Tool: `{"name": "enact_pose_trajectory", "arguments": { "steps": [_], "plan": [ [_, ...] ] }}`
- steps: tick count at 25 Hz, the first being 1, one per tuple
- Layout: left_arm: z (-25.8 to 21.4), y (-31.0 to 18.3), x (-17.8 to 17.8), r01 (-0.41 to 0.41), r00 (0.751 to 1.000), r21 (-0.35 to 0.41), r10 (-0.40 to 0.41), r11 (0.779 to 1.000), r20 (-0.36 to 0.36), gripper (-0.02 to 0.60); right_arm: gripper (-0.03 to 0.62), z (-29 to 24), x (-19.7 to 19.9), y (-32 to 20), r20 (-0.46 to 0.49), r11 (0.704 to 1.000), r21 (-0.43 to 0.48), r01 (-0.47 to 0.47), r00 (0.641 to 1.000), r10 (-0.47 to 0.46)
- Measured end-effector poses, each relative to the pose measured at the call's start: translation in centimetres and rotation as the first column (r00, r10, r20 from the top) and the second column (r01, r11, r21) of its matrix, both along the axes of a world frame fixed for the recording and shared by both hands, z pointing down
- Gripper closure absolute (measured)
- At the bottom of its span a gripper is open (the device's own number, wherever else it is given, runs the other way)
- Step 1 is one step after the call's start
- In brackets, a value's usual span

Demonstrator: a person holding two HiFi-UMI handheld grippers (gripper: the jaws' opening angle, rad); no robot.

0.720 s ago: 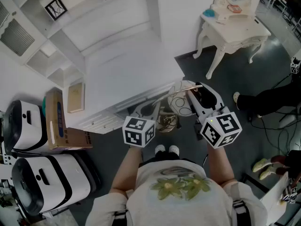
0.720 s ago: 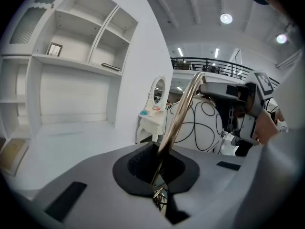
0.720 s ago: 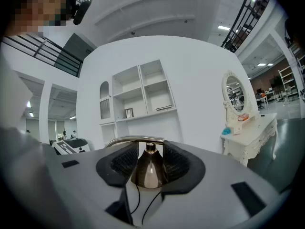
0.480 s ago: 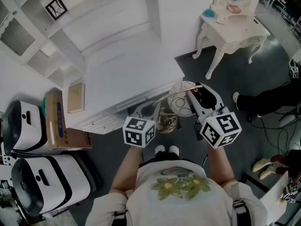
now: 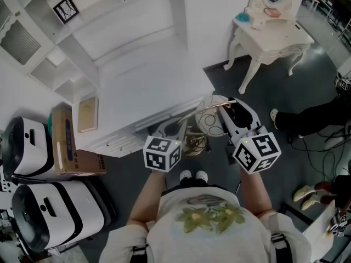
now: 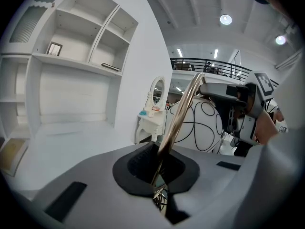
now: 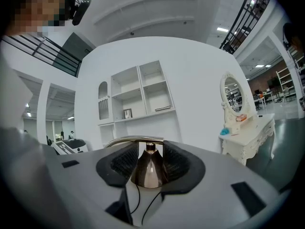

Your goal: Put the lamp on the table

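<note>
Brass is what both pairs of jaws hold. Nearest us on the left, our left gripper [image 5: 176,130] has its jaws together on the thin curved stem [image 6: 180,113] of the lamp [image 5: 205,124], low down where the stem runs between the black pads. Our right gripper [image 5: 226,113] has its jaws standing wide, clamped on either side of the brass cone [image 7: 148,168] that caps the shade [image 6: 206,128]. The shade is a white globe laced with black looping lines.

We carry the lamp in the air between the two grippers. It hangs above the dark floor [image 5: 263,97], just off the near right corner of the white bench [image 5: 148,86], and is not yet on it. To the left a cardboard box [image 5: 68,141] sits beside the bench's near edge. Beyond the bench top rise white shelves [image 5: 49,37], one with a small framed picture [image 5: 64,9]. Far right stands a cream dressing table [image 5: 274,37] with an oval mirror [image 7: 232,97].
</note>
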State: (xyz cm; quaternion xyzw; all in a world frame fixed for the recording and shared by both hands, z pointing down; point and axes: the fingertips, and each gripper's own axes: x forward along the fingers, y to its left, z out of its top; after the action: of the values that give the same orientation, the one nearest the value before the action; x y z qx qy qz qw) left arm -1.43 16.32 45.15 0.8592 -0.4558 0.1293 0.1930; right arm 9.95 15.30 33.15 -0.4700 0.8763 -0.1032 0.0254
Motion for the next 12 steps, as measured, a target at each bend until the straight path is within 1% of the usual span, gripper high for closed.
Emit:
{"name": "enact_pose_trajectory", "arguments": {
  "steps": [7,12],
  "plan": [
    [-0.3,-0.5,0.4,0.021,1.000,0.004,-0.021,1.000,0.003,0.555,0.419,-0.3,0.4,-0.7,0.008,1.000,0.004,0.015,1.000,-0.015],
    [-0.6,-0.9,1.3,0.035,0.999,0.023,-0.035,0.999,0.004,0.555,0.419,-0.5,1.4,-1.1,0.015,0.999,0.018,0.030,0.999,-0.030]
  ]
}}
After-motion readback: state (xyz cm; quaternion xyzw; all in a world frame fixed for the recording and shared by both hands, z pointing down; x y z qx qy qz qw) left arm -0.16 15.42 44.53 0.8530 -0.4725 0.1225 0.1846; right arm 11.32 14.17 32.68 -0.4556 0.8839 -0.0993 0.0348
